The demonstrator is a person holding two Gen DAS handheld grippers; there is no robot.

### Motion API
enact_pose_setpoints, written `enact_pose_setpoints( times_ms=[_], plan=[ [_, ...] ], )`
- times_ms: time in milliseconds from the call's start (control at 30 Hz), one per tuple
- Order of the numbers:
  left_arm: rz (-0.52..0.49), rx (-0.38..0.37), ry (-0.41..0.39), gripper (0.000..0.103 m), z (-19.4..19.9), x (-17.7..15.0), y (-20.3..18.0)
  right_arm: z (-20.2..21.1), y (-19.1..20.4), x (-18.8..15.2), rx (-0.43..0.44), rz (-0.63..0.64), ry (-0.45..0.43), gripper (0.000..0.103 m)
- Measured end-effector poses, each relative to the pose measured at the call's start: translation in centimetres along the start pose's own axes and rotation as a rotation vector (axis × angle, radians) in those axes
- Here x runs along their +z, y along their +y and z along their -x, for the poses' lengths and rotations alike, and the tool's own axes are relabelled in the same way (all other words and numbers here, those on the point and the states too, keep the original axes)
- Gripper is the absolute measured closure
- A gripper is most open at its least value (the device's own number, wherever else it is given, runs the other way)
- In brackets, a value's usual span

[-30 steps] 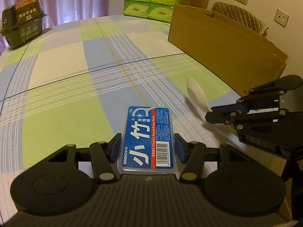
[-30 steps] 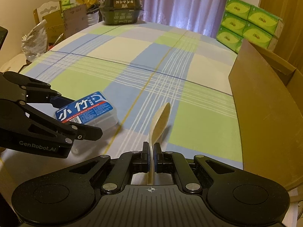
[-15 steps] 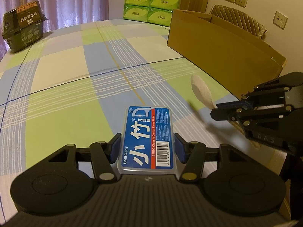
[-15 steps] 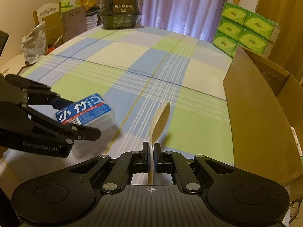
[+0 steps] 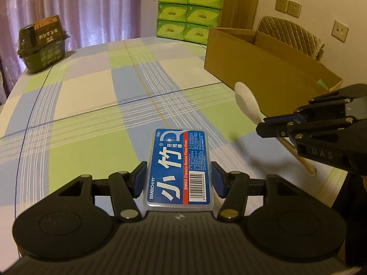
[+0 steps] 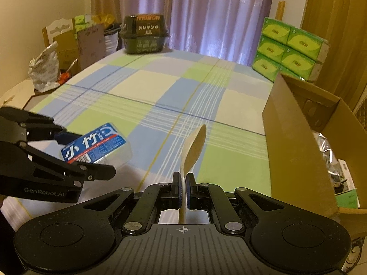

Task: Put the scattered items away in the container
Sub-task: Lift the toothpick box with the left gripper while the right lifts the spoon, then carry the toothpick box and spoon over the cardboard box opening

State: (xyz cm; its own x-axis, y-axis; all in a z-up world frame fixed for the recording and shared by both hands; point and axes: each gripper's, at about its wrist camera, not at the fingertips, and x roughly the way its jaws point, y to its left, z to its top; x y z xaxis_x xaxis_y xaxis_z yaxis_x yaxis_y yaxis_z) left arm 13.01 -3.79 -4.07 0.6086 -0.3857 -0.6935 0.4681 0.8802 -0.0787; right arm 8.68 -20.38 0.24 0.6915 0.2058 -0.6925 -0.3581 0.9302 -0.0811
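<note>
Left gripper [image 5: 179, 178]: closed on the clear plastic floss-pick box with a blue and red label [image 5: 179, 167], blue pads pressed against its two long sides near the barcode end; the box is held level, clear of the cloth.
Floss box handling: probably light, stiff and smooth-walled, so it could slip or swivel; the long sides look the right place to grip.
Right gripper [image 6: 183, 189]: clamped shut on the pale cream plastic rice spoon with a wooden handle [image 6: 193, 147], taken just behind the bowl, blade on edge and pointing away.
Spoon handling: rigid and light by the look of it; a thin, flat neck between the pads may pivot if tilted.
Table: checked green, blue and cream tablecloth [image 5: 91, 105], bare under both held items.
Container: open brown cardboard box [image 6: 296, 142] on the right edge, just beyond the spoon; inside lie crinkled silvery packaging [image 6: 330, 146] and a green-edged carton [image 6: 346, 197], with room left.
Far end: dark green lidded tub [image 6: 144, 34]; stacked green tissue packs [image 5: 188, 11] behind.
</note>
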Motion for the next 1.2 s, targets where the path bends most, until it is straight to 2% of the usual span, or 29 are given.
enact_pose_setpoints(
  times_ms=[267, 700, 1200],
  plan=[
    [0.088, 0.004, -0.010, 0.051, 2.2, 0.1, -1.5, 2.3, -0.7, -0.1, 0.005, -0.025, -0.041, 0.097],
    [0.049, 0.023, -0.053, 0.051, 5.4, 2.5, -5.1, 7.0, -2.9, 0.3, -0.001, -0.082, -0.139, 0.097],
    [-0.004, -0.011, -0.080, 0.051, 5.7, 5.2, -9.9, 11.3, -6.9, -0.9, -0.060, -0.161, -0.188, 0.097]
  ],
)
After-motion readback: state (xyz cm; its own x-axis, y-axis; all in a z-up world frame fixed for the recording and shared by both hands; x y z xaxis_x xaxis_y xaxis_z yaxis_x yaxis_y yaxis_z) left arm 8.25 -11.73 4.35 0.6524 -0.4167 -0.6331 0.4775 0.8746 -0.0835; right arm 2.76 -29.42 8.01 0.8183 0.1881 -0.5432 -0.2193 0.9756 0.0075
